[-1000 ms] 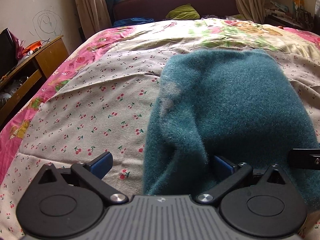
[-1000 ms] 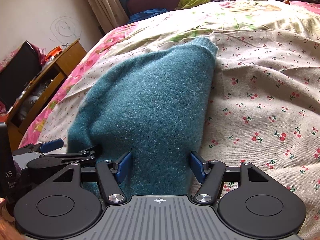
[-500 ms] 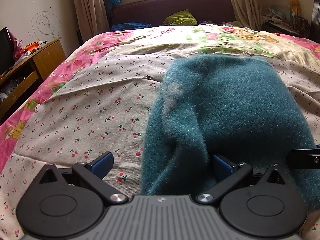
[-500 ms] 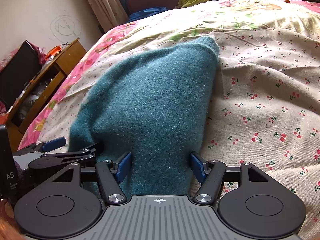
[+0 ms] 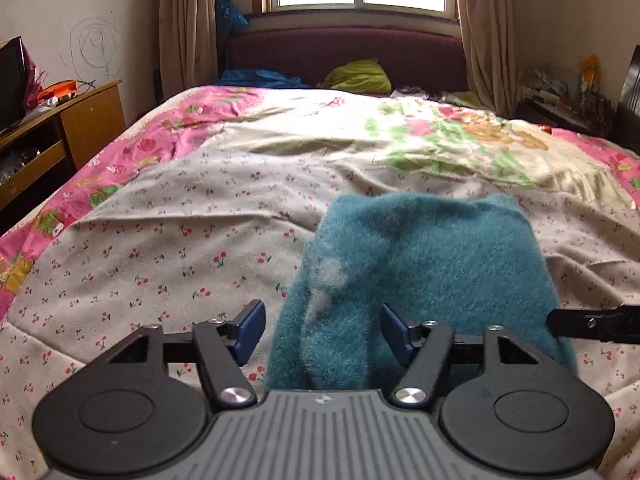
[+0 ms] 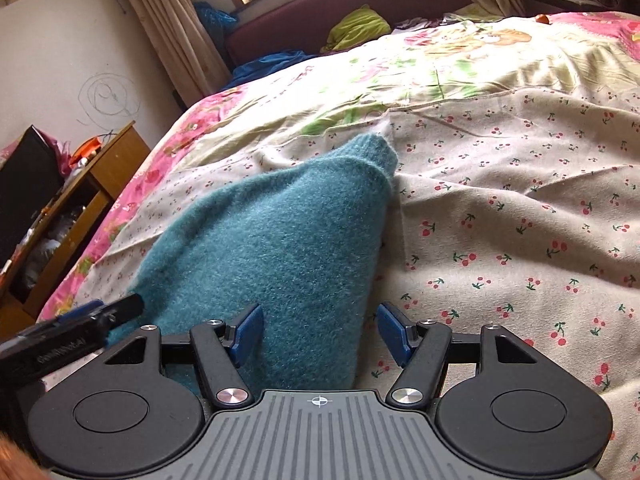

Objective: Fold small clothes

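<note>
Teal knit garment: on bed, near its foot edge. Left gripper: jaws closing, garment edge between, pads not pressing. Right gripper: released, straddling garment.

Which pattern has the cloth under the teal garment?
Small red cherries on beige cloth, clearest in the right wrist view.

Open sheet left: cherry-print sheet is seen bare left of the teal knit garment.
Open sheet right: bare cloth is seen right of the garment.
Beyond: floral quilt is unobstructed up to the headboard.
Obstacles: wooden cabinet stands beside the bed's left edge; green bundle lies by the headboard.
</note>
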A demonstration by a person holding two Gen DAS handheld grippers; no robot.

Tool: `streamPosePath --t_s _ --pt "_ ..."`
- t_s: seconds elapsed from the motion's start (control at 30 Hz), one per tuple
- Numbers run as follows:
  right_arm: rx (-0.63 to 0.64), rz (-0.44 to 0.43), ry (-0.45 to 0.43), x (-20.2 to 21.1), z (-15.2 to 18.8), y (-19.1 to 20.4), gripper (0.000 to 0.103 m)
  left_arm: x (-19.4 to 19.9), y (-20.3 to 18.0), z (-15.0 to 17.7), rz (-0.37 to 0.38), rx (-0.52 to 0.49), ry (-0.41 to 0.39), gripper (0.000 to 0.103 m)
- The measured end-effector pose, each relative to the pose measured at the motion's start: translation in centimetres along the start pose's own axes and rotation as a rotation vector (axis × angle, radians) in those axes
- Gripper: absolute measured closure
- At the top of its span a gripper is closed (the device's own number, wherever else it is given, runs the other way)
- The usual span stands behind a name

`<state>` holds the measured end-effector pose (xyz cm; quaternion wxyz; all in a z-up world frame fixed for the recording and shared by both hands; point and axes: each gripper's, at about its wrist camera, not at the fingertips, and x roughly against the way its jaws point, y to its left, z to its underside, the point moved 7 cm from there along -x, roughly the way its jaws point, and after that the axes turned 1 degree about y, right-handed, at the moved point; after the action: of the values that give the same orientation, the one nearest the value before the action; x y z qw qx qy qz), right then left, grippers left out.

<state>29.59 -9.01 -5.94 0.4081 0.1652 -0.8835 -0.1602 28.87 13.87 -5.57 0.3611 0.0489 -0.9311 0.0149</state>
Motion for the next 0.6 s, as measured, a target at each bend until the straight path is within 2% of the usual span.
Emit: streamPosePath --t_s 0.17,0.3,0.47,0.53,0.6 --pt "-0.049 -0.060 0.000 -0.4 -0.1 -0.6 0.035 -1.3 2.8 1.6 0.077 0.120 0.006 0.029" --pt "-0.117 -0.112 0.022 -1.0 0.6 -1.5 0.032 -1.1 2.5 1.5 0.093 0.067 -0.004 0.026" --pt "-0.225 -0.249 0.074 -1.5 1.1 -2.1 0.030 -1.0 3.9 1.3 0.228 0.139 0.038 0.026" --pt "-0.217 -0.267 0.080 -1.6 1.5 -2.1 0.027 -1.1 4.1 1.8 0.274 0.139 0.056 0.026" --pt "-0.205 -0.263 0.090 -2.2 1.9 -1.7 0.024 -1.3 3.5 2.1 0.275 0.105 0.055 0.021"
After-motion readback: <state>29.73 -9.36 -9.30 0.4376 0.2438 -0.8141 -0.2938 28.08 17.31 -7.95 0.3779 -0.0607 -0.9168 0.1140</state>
